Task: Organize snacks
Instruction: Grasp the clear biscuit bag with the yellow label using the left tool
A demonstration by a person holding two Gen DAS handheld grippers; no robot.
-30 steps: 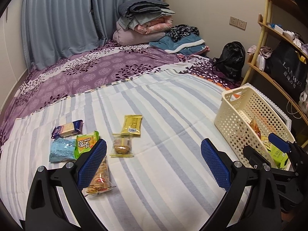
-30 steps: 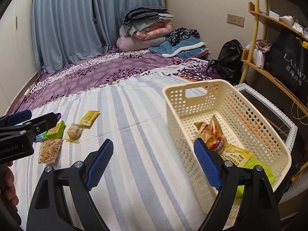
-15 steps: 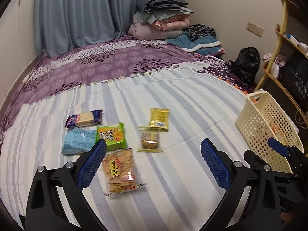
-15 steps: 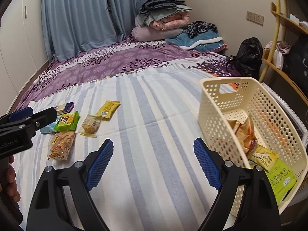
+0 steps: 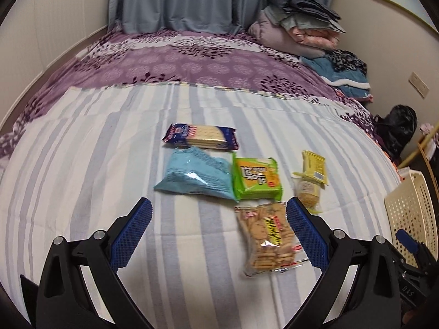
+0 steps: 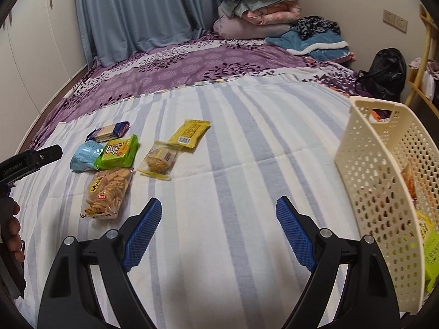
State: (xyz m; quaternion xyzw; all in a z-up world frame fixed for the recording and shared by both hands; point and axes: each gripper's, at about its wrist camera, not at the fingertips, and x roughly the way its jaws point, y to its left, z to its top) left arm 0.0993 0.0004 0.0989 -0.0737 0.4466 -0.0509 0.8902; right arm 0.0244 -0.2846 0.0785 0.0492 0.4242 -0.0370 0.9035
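1. Looking along the left gripper (image 5: 219,230), its jaws are seen wide apart and empty above the striped bedsheet (image 5: 82,164).
2. Six snack packs are shown close up in the left wrist view: a blue cracker pack (image 5: 200,135), a light-blue bag (image 5: 196,174), a green pack (image 5: 256,178), a clear biscuit bag (image 5: 270,240), a small clear cake wrapper (image 5: 308,192) and a yellow sachet (image 5: 314,164).
3. The clear biscuit bag is seen touching the inner face of the right-hand blue pad; no grip is applied.
4. Only one corner of the cream basket (image 5: 411,211) is included at the right edge of that view.
5. In the right wrist view, the right gripper (image 6: 218,234) is seen wide open and empty over bare sheet.
6. The basket interior, with orange and green packets (image 6: 430,249), is revealed only in this view.
7. A hand (image 6: 11,233) holding the left tool is seen at the left edge.
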